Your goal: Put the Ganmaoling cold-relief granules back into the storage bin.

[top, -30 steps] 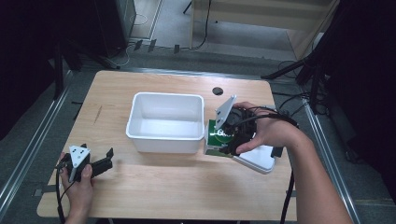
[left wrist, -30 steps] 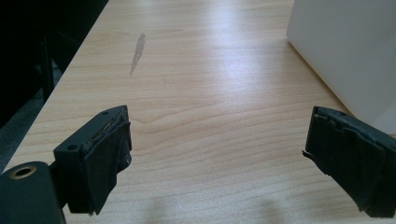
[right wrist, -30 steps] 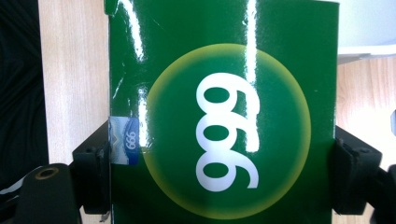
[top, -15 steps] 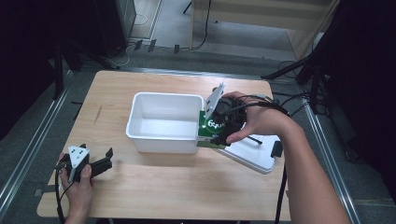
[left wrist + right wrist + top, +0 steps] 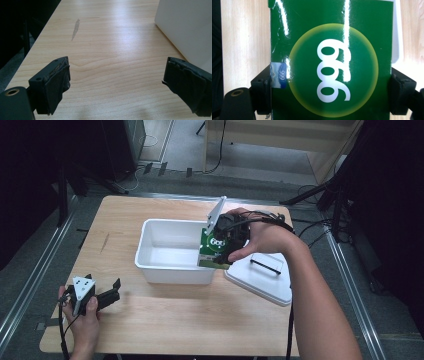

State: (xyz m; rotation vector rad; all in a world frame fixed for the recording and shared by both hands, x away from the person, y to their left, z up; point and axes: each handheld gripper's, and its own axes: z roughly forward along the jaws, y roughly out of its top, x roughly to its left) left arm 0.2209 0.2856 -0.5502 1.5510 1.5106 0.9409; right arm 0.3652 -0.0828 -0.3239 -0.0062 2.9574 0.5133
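A: Where's the box (image 5: 214, 251) now?

B: In the high view it sits centre-right of the frame, clamped in the right gripper (image 5: 226, 240), hanging over the right-hand rim of the bin (image 5: 170, 272). The lid (image 5: 260, 279) lies on the table (image 5: 150, 320) just to the lower right of it.

A: So which way from here?

B: By my reading the bin's hollow lies to the left of the box in that frame, and a little below it. The box's long axis runs roughly up and down the picture, tilted. It looks like it must clear the rim before going down inside.

A: And the jaws?

B: The right gripper view shows them pressed on both side edges of the box (image 5: 332, 62), so they hold it across its width. That view gives the green face with its white numerals and a small blue sticker; the bin is not seen there.

A: The other hand?

B: The left gripper (image 5: 102, 296) rests at lower left, well apart from the bin, jaws wide with nothing between. Its own view shows bare wood and the bin wall (image 5: 185, 27) at upper right
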